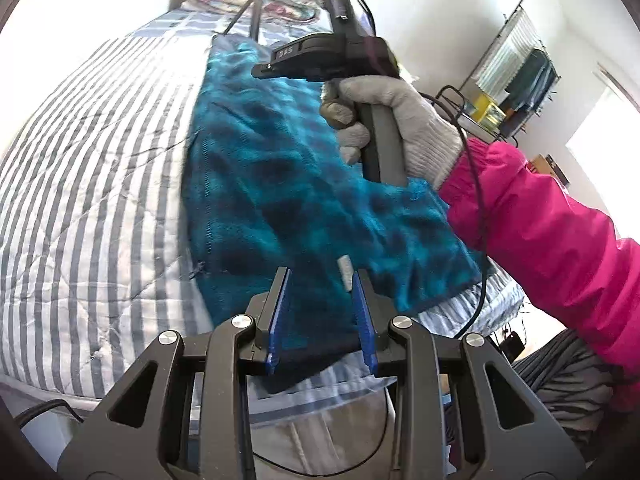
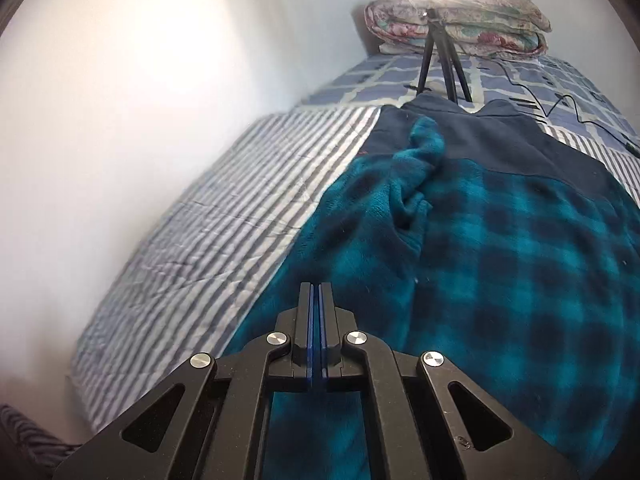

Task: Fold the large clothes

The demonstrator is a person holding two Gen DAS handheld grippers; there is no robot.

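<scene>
A teal and navy plaid fleece garment (image 1: pixel 256 184) lies flat on a striped bed (image 1: pixel 88 168). My left gripper (image 1: pixel 320 276) is open, its blue pads either side of the garment's near hem. The right gripper's body (image 1: pixel 320 56) shows in the left wrist view, held above the garment by a gloved hand. In the right wrist view the same garment (image 2: pixel 500 248) fills the lower right, with a sleeve (image 2: pixel 412 176) folded across it and a navy yoke at the far end. My right gripper (image 2: pixel 319 292) is shut, empty, just above the fleece.
A tripod (image 2: pixel 440 64) stands on the bed beyond the garment, with a folded floral quilt (image 2: pixel 456 20) behind it. A white wall (image 2: pixel 140 120) runs along the bed's left side. A cable (image 2: pixel 560 108) lies on the far right of the bed. A clothes rack (image 1: pixel 516 64) stands across the room.
</scene>
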